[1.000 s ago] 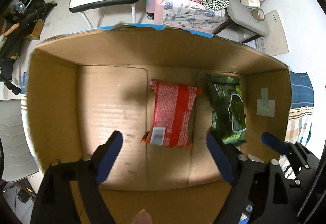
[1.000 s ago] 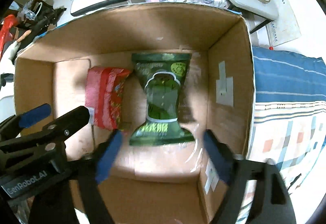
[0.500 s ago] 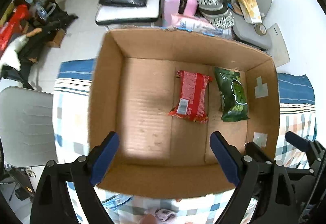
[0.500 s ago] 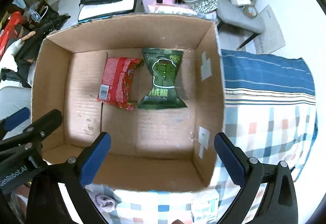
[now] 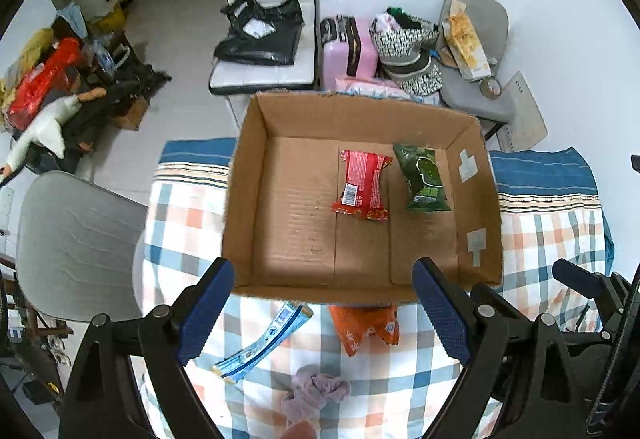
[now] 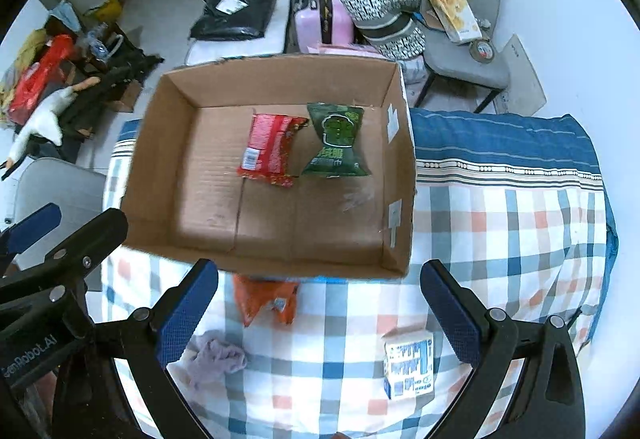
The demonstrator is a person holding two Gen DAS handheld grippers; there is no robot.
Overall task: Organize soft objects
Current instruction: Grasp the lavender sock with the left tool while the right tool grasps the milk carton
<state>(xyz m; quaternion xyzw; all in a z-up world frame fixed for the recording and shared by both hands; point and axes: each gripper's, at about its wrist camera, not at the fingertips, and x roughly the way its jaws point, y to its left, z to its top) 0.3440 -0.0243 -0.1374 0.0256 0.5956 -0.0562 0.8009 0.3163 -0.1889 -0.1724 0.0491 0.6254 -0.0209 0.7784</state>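
Observation:
An open cardboard box (image 5: 248,167) (image 6: 400,167) rests on a checked cloth. Inside lie a red snack packet (image 5: 362,185) (image 6: 270,151) and a green snack packet (image 5: 424,177) (image 6: 336,145) side by side. In front of the box lie an orange packet (image 5: 364,325) (image 6: 264,299), a blue-and-white packet (image 5: 262,343), a lilac cloth (image 5: 314,395) (image 6: 216,357) and a small white carton (image 6: 410,363). My left gripper (image 5: 324,315) hangs open above the box's near edge. My right gripper (image 6: 320,317) is open too, holding nothing.
The checked cloth (image 6: 500,239) covers the table, with a blue band at the far side. A grey chair (image 5: 76,243) stands at the left. Beyond the box are a white chair with a black bag (image 5: 260,35), a pink suitcase (image 5: 350,51) and a grey chair with bags (image 6: 460,31).
Both grippers have pulled up and back from inside the box, so the whole box and the items in front of it now show. Both packets stay where they lay.

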